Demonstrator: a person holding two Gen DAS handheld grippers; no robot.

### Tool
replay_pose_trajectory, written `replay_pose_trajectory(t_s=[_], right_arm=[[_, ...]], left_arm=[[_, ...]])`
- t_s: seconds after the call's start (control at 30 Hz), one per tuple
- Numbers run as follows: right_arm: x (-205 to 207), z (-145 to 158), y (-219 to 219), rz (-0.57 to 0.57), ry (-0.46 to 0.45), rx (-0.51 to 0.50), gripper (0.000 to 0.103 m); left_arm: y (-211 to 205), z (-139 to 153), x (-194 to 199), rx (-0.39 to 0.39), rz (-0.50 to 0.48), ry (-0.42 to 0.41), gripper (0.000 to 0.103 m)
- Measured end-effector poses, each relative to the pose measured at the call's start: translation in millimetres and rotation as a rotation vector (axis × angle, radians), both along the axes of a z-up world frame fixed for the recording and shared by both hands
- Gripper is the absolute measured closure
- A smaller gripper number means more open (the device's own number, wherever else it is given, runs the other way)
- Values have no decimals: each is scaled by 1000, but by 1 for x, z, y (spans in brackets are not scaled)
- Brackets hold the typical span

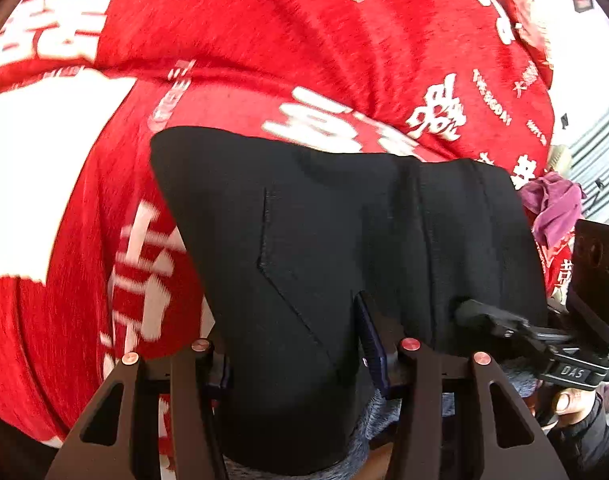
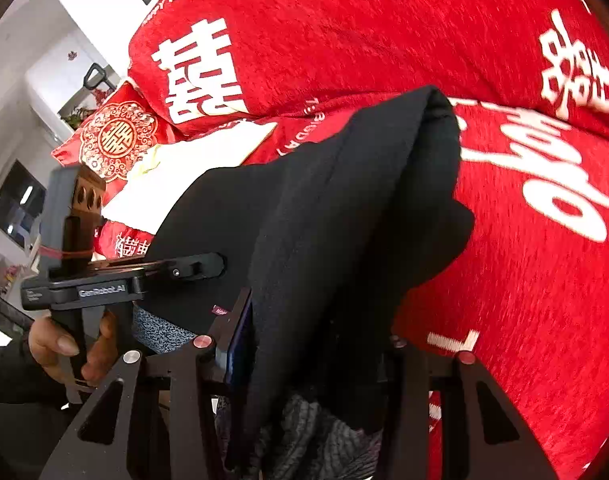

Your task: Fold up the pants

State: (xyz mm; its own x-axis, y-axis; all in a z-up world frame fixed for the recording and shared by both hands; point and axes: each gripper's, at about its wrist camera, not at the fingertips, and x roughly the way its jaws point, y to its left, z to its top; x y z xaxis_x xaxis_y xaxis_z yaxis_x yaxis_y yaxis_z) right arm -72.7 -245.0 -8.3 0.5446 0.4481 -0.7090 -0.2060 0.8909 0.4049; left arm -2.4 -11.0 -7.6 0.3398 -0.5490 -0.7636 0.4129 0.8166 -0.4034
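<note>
The black pants (image 1: 344,220) hang bunched and folded over, lifted off the red bedspread. In the left wrist view my left gripper (image 1: 292,344) is shut on the thick cloth, which fills the gap between its blue pads (image 1: 370,336). A grey knit inner side (image 1: 364,420) shows below the grip. My right gripper (image 1: 476,312) bites the same edge further right. In the right wrist view the pants (image 2: 364,200) fill my right gripper (image 2: 316,344), with its far finger hidden by cloth. My left gripper (image 2: 208,264) clamps the edge at the left.
A red bedspread (image 1: 264,40) with large white characters covers the bed (image 2: 524,280). A red embroidered cushion (image 2: 116,136) and white bedding (image 2: 176,176) lie at the far left. A purple cloth (image 1: 552,204) lies at the right. A person's hand (image 2: 64,344) grips the left handle.
</note>
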Motion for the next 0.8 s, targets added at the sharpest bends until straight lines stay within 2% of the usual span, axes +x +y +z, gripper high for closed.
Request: replay_pose_trajectory(t_s=[0.13,0.23,0.4,0.47,0.53,0.57,0.63,0.7,0.73,0.77,0.8], right_arm=[[10,26,-20,-28,-59,19,55],[31,43,-43,-62,-82,35,55],[70,54,-90,-105,-64,62,55],[84,47,-105,-119,-35,67,53],[97,25,-125,-141,29,82,49],[107,5,-136,-169,90,96,47],[119,-33,-151,-213,210,84,30],[120,-55,-166,-277,280,50,22],[116,-57,-172,-297,268,75,22],[105,-50,-181,-345,227,87,21],[96,-41,-183,-393,192,45,21]], left_arm=[[-18,34,27,-32,-13,-43,52],[-47,56,57,-21,-33,-65,52],[-88,61,96,-5,-59,-38,52],[-101,43,113,-5,-70,21,52],[-109,5,130,4,-70,120,52],[-112,-13,136,18,-71,161,50],[-110,-39,143,91,-36,183,39],[-95,-41,145,29,-28,203,39],[-88,-33,142,34,-14,182,39],[-80,-19,138,61,0,124,39],[-75,-6,132,67,10,75,39]])
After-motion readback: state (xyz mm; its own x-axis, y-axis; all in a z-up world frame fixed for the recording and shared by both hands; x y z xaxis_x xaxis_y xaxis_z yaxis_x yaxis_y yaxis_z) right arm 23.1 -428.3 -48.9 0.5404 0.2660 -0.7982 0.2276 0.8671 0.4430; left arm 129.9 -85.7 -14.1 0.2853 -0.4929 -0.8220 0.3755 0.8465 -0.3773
